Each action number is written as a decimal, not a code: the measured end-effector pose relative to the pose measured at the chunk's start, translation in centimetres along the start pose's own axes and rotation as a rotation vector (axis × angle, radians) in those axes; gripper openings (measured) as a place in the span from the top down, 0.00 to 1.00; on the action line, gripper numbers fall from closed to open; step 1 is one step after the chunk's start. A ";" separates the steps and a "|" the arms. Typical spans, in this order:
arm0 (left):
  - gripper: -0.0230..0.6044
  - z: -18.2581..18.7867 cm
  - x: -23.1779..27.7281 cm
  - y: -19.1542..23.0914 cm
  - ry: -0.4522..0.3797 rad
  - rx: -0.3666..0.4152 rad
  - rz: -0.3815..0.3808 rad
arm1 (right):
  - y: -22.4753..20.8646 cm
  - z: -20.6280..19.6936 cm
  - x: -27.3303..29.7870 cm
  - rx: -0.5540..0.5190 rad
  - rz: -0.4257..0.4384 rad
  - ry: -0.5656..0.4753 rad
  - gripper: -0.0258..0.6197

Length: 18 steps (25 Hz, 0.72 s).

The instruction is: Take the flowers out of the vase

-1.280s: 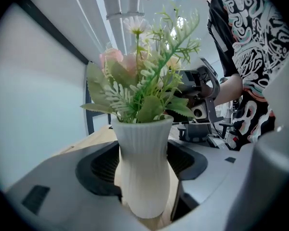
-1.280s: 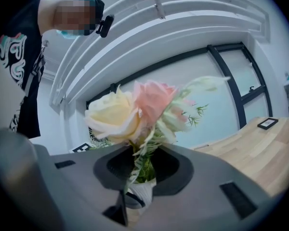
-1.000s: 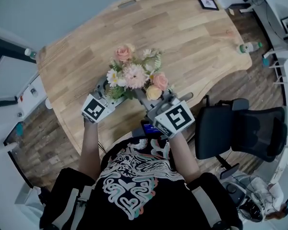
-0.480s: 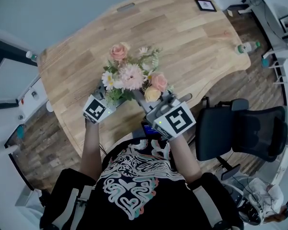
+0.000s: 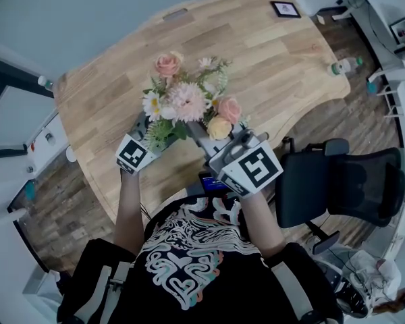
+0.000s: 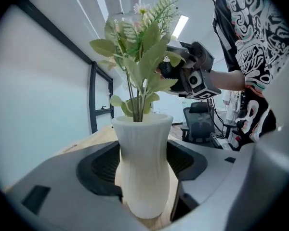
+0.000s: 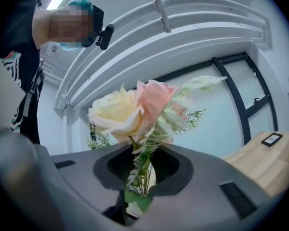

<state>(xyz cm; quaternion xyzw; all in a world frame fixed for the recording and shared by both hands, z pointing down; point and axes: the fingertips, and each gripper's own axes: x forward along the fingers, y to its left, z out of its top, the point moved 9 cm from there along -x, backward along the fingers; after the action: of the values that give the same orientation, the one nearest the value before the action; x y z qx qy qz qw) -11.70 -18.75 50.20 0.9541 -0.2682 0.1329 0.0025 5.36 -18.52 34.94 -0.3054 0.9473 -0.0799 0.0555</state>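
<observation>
The right gripper [image 7: 139, 198] is clenching narrowly parted jaws on the green stems of the pink, cream and white flower bouquet [image 7: 135, 109], which is standing upright, its stems reaching down into the white ribbed vase [image 6: 143, 158]. The left gripper [image 6: 144, 201] is grasping that vase, jaws wide, on the wooden table [image 5: 277, 66].

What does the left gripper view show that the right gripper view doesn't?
Left gripper view only: the whole white ribbed vase, shut in the left gripper, and the right gripper on the stems above. Right gripper view only: the cream rose, the pink rose, a picture frame. Both: the stems and wooden table.
</observation>
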 end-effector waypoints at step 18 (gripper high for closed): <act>0.46 0.0 -0.3 0.1 -0.019 0.001 0.037 | -0.3 4.3 -1.3 -0.001 -0.060 -0.069 0.82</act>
<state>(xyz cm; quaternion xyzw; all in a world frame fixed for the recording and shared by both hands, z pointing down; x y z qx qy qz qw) -11.95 -18.68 50.16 0.9502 -0.2859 0.1238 -0.0031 7.21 -18.53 30.83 -0.3364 0.9352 -0.0704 0.0857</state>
